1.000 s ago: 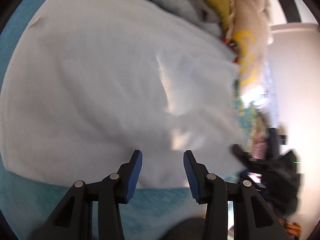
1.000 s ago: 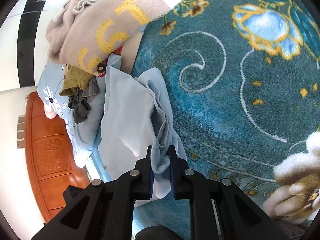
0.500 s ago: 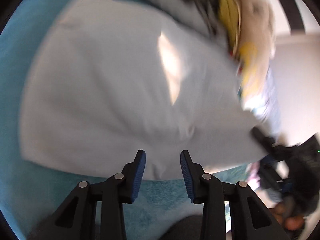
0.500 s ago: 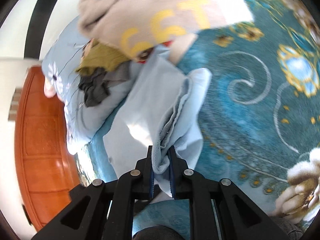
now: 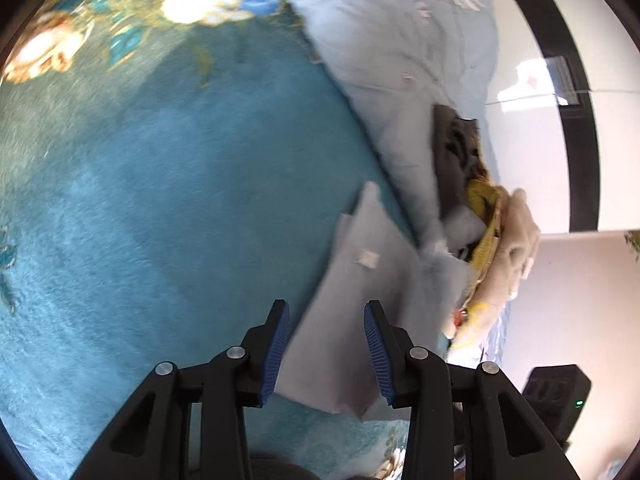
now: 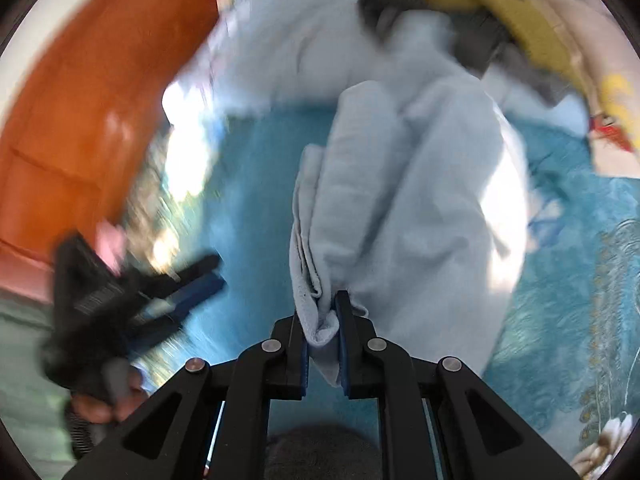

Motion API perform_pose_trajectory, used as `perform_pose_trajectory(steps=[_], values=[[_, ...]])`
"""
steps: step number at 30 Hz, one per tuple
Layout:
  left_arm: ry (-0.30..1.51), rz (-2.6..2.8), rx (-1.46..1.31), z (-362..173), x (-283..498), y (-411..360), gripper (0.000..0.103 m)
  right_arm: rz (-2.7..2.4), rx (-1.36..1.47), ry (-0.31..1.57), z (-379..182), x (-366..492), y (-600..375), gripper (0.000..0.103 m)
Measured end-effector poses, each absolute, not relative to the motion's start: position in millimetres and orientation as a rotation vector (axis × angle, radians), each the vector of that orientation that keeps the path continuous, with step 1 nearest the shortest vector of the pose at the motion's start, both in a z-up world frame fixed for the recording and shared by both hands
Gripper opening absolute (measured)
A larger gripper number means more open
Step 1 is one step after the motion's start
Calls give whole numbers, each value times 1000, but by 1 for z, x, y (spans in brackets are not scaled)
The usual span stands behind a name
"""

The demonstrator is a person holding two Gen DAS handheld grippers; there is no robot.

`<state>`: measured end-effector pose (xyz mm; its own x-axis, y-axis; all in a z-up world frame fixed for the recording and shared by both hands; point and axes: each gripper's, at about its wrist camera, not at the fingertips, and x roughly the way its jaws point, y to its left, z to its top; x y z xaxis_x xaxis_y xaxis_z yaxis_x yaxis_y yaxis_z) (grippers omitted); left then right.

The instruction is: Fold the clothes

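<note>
Between right tongs (image 6: 323,330) pads: bunched edge of pale blue garment (image 6: 420,200), clamped tight; rest drapes away over teal bed cover (image 6: 260,200), so cloth likely mid-carry for next fold. Left tongs (image 5: 326,354): jaws part-open, nothing between pads, garment corner lying below; apparently free to take second edge. Far right: unfolded pile (image 5: 492,248), heaped to await turn. Count: one garment in hand, two tongs, one pile, one pillow (image 5: 404,64).
</note>
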<state>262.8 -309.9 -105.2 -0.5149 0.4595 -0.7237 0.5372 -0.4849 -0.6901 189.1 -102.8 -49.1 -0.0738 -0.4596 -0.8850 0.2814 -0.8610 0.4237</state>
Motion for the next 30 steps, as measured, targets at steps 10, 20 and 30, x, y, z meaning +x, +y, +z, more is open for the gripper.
perform_pose_trajectory(steps=[10,20,30], values=[[1596,-2165,1634,-134,247,-276,45,-1738,1786,-265,-78,205,-122,42],[1440,-2431,1747,-119,223,-232,49,-1968,1835,-594,-66,198,0,42],[1396,-2590,1847,-123,139,-206,47,-1999,1853,-728,-75,187,36,42]])
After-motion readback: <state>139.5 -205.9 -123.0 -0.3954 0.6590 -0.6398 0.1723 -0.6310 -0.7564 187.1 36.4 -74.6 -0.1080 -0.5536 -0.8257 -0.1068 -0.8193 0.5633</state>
